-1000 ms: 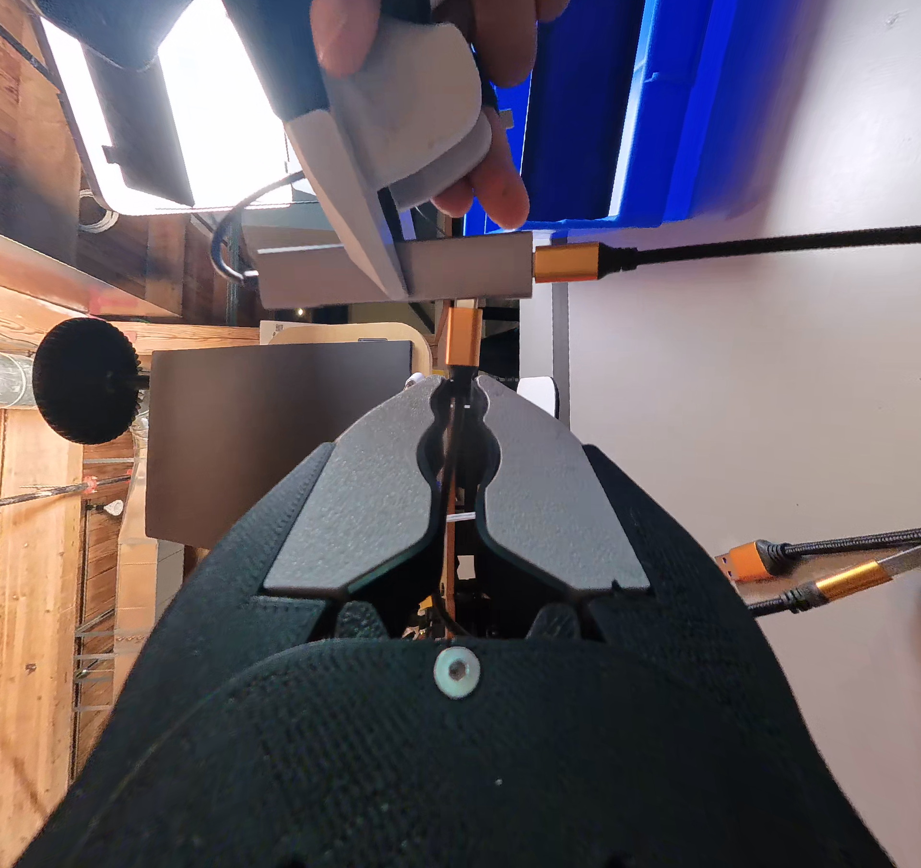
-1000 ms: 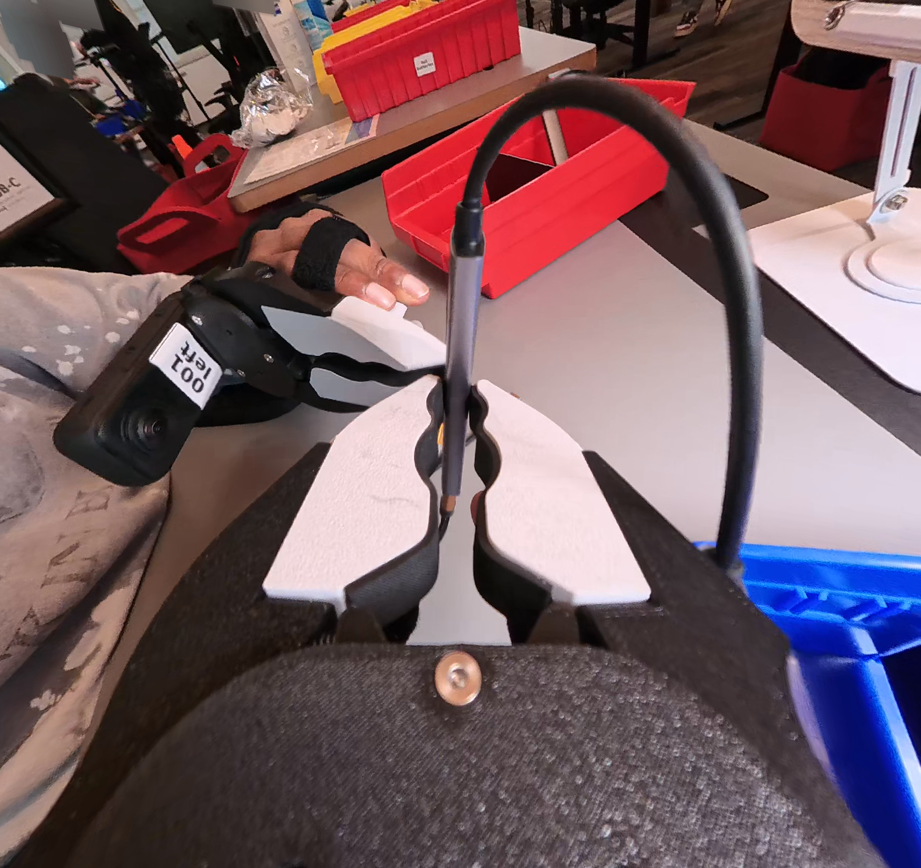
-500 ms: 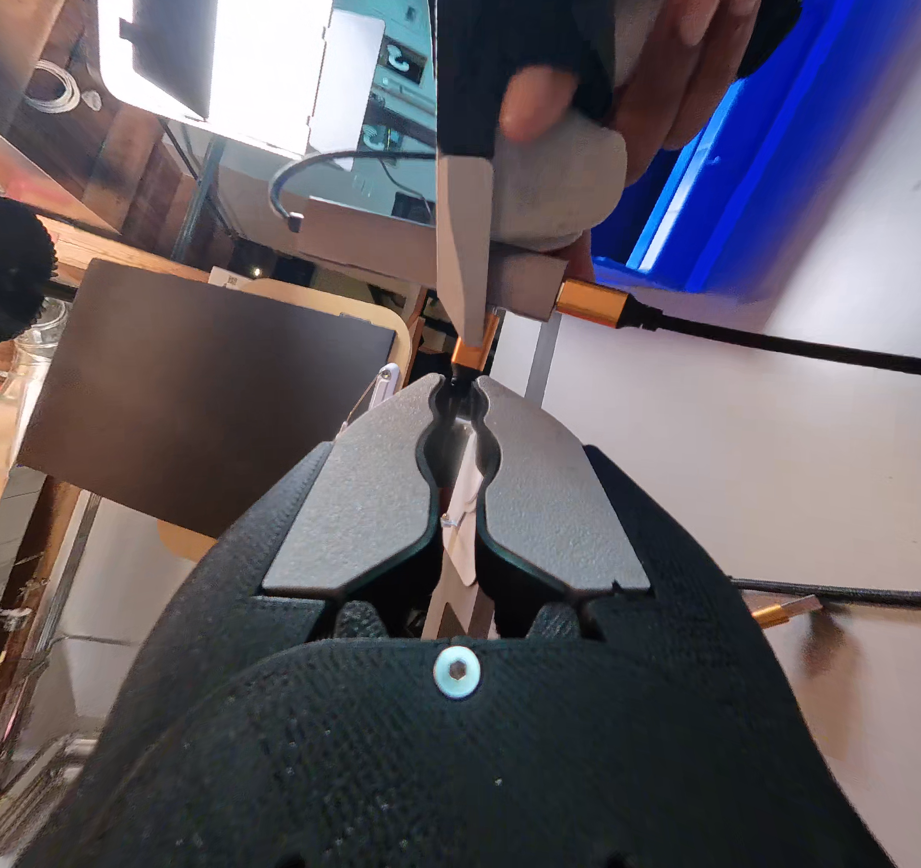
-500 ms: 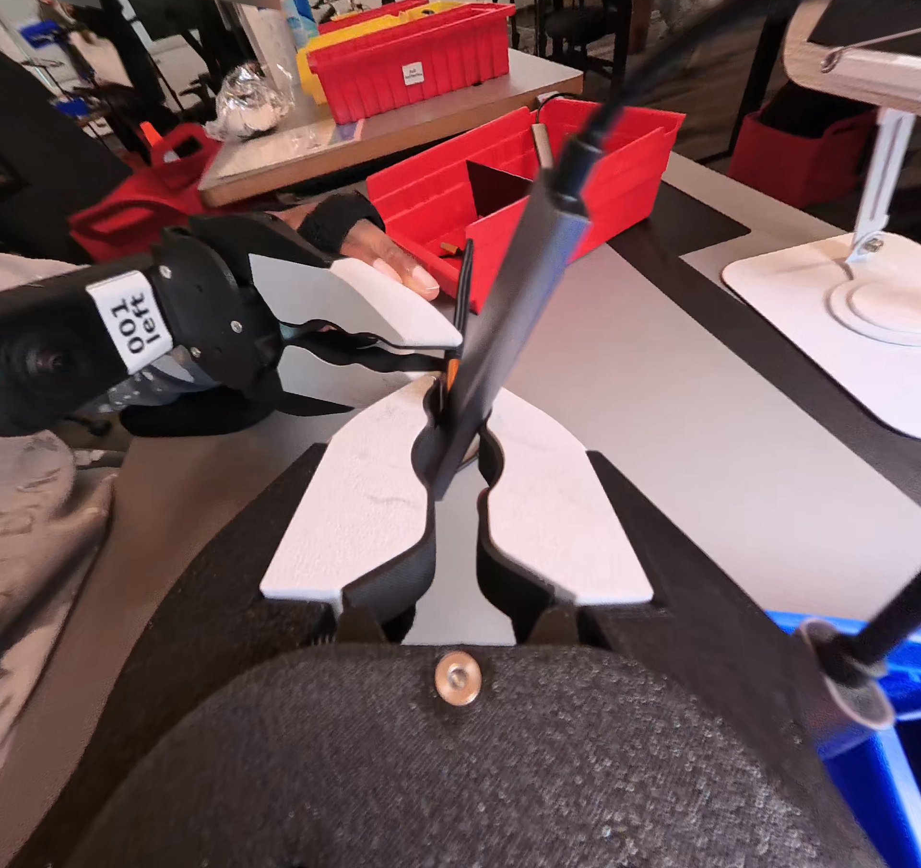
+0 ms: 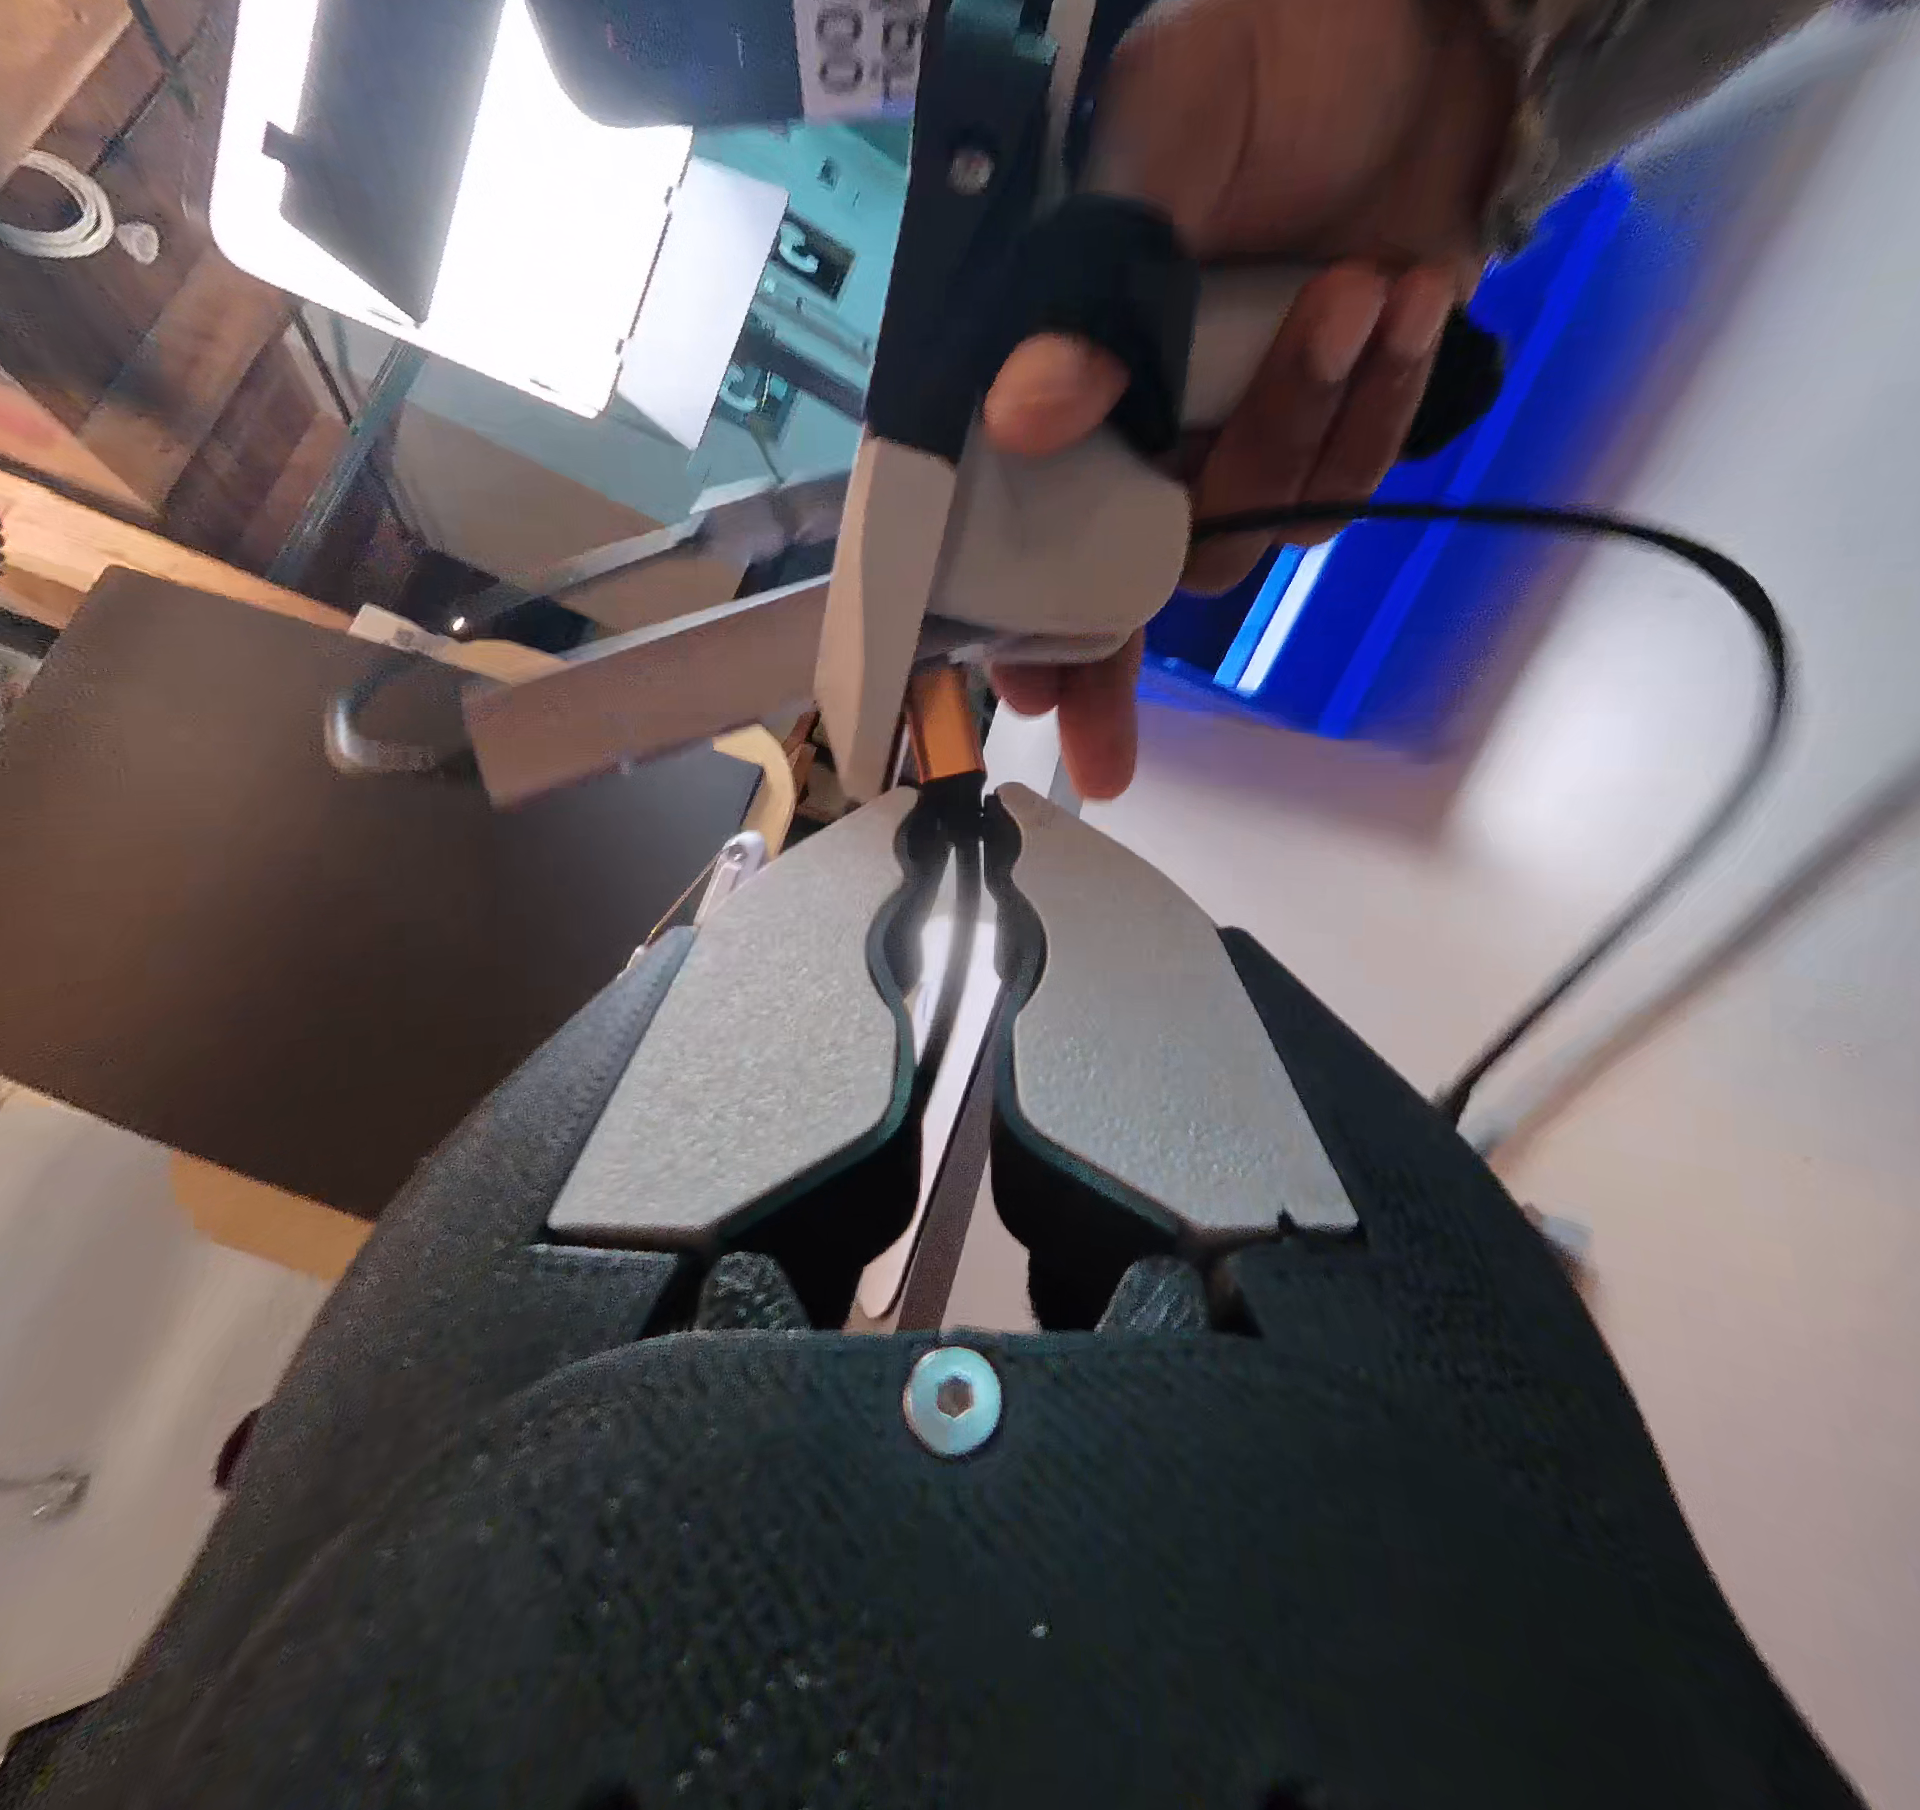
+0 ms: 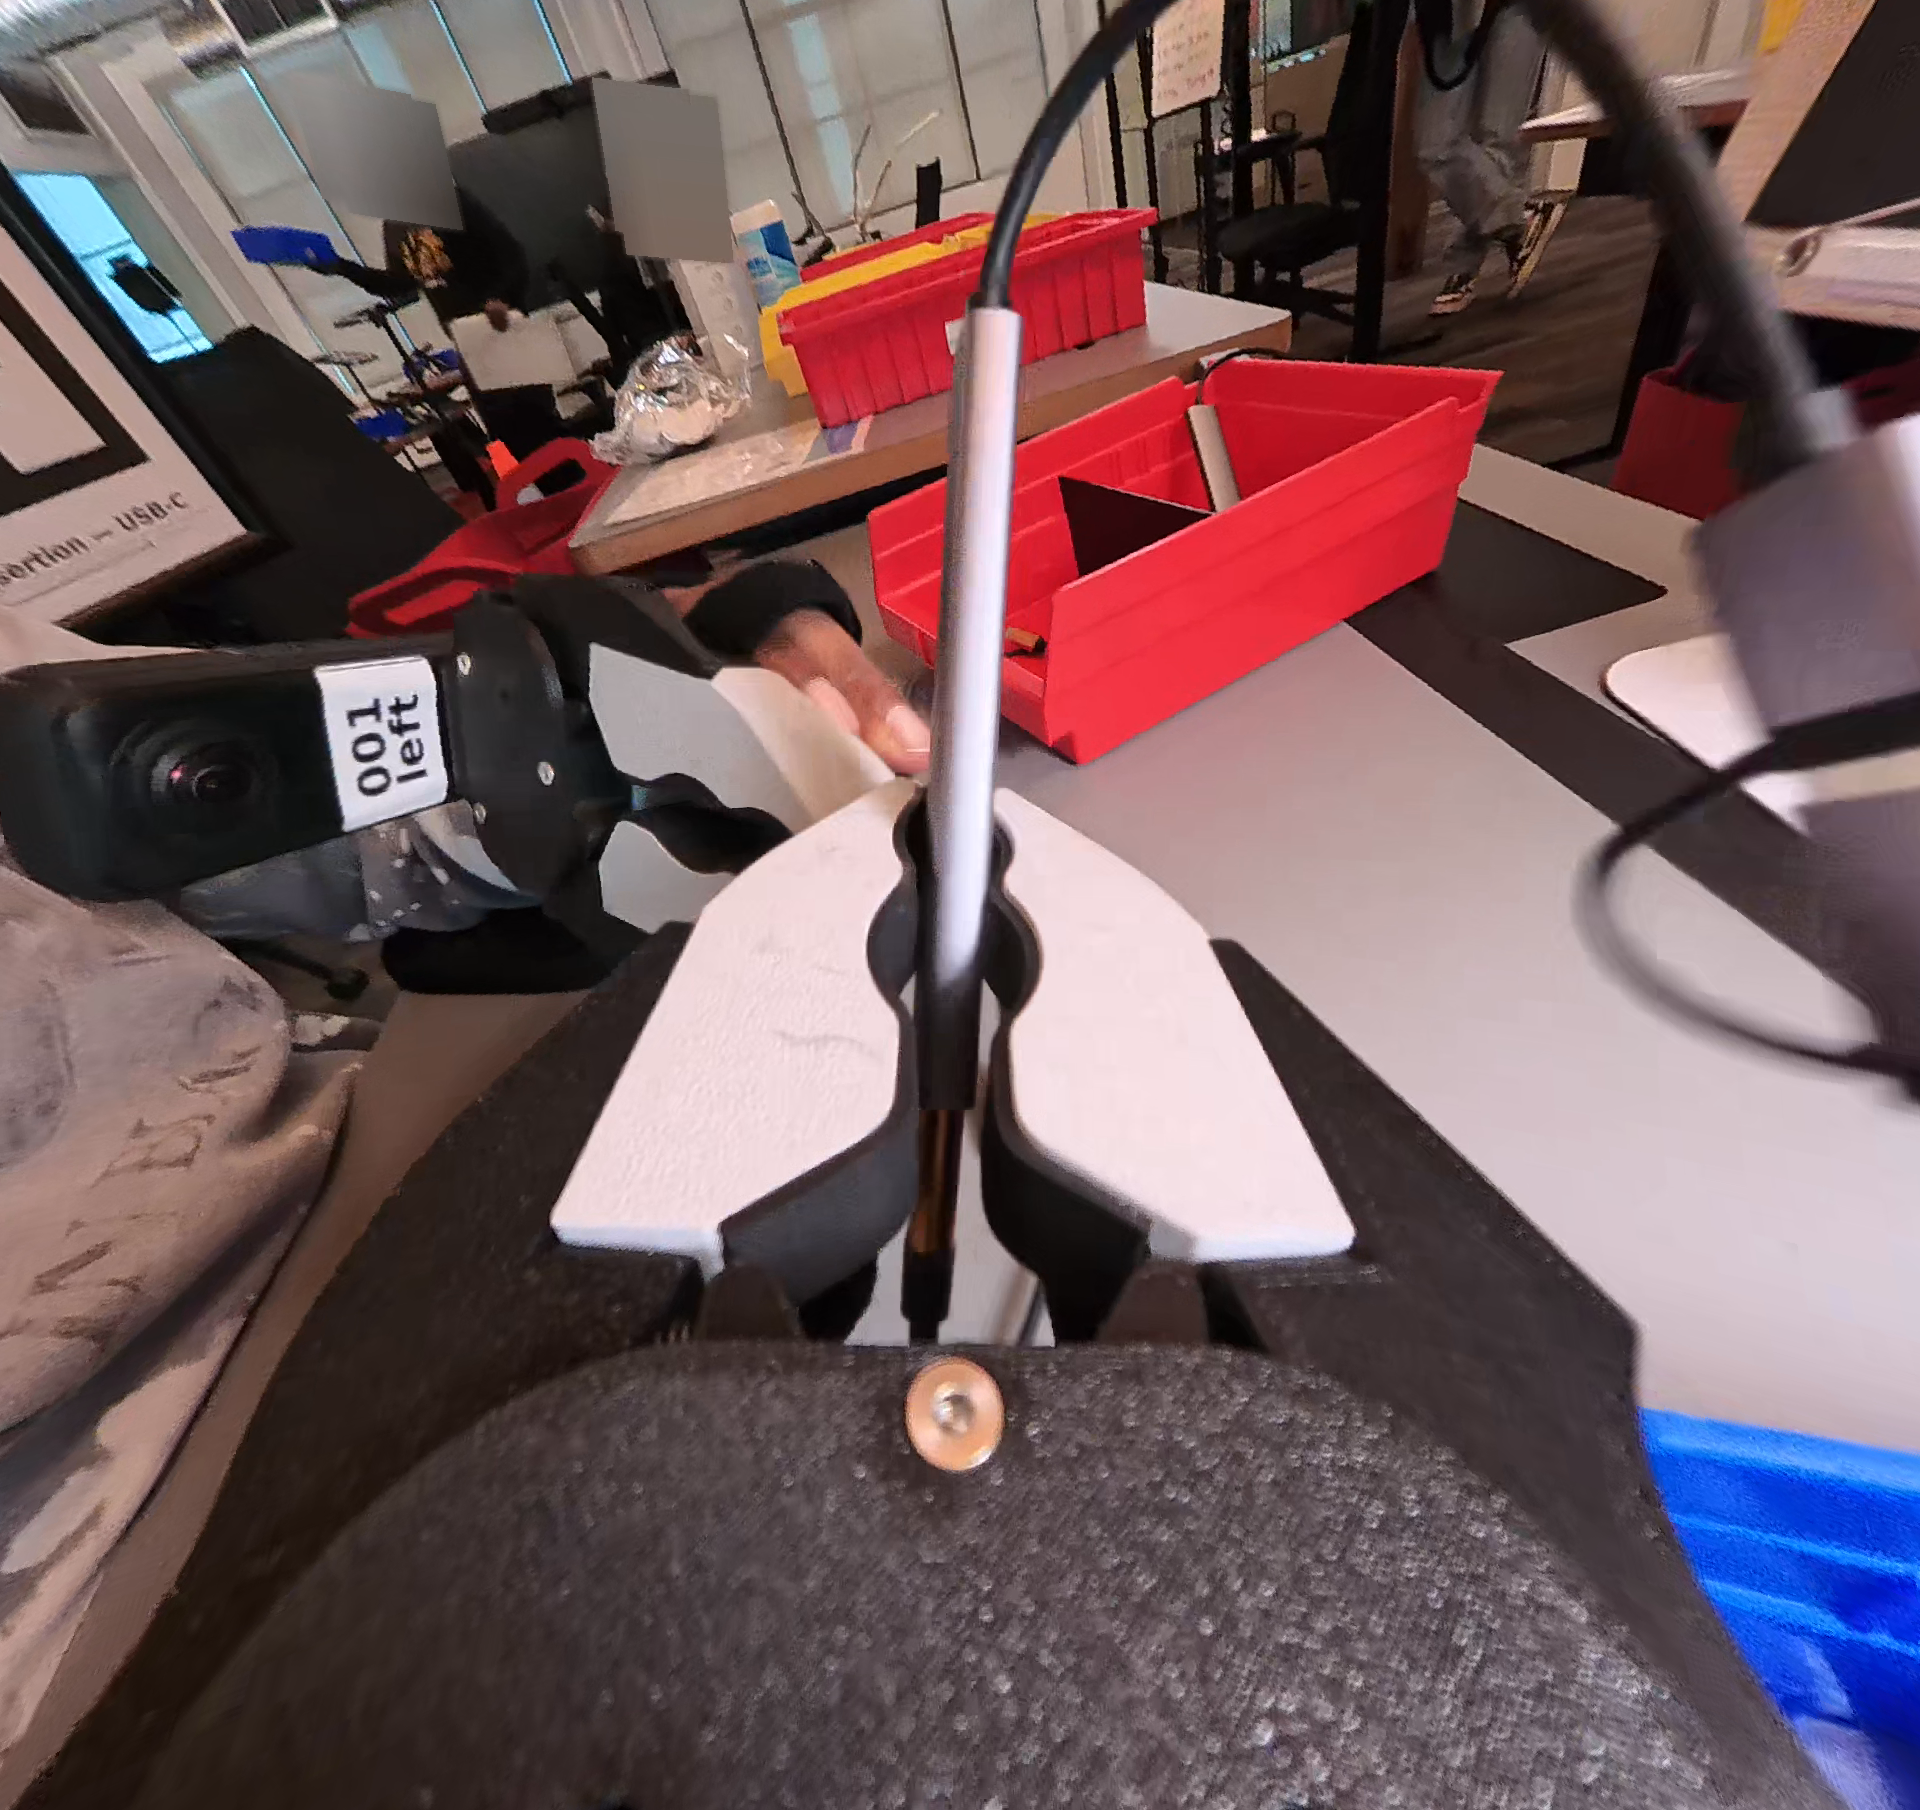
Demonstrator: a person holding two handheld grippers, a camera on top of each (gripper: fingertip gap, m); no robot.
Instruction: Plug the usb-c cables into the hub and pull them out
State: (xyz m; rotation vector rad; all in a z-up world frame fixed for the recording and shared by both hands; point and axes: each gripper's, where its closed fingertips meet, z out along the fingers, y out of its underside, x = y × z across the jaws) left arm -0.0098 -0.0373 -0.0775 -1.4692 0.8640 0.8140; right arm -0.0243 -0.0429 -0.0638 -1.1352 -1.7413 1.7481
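My left gripper (image 5: pixel 961 804) is shut on the black cable just behind an orange usb-c plug (image 5: pixel 943 721). The plug points up at the side of the grey hub (image 5: pixel 644 690); its tip is hidden behind the right gripper's white finger (image 5: pixel 883 617). My right gripper (image 6: pixel 956 804) is shut on the hub (image 6: pixel 971 617), which stands nearly upright between its fingers. A second orange plug (image 6: pixel 935 1178) sits in the hub's lower end. The left gripper (image 6: pixel 727 752) shows just left of the hub, held by a hand.
The hub's own black lead (image 6: pixel 1558 25) arcs overhead to a grey connector (image 6: pixel 1829 597) at the right. A red bin (image 6: pixel 1195 565) stands behind on the grey table (image 6: pixel 1403 877). A blue bin (image 5: pixel 1455 513) is at the right. A black cable (image 5: pixel 1704 597) loops over the table. The grippers are tip to tip, or close to it.
Both grippers have risen and tilted, carrying hub and cable with them. The hub has swung from tilted to nearly upright in my right gripper. Both grips stay shut.
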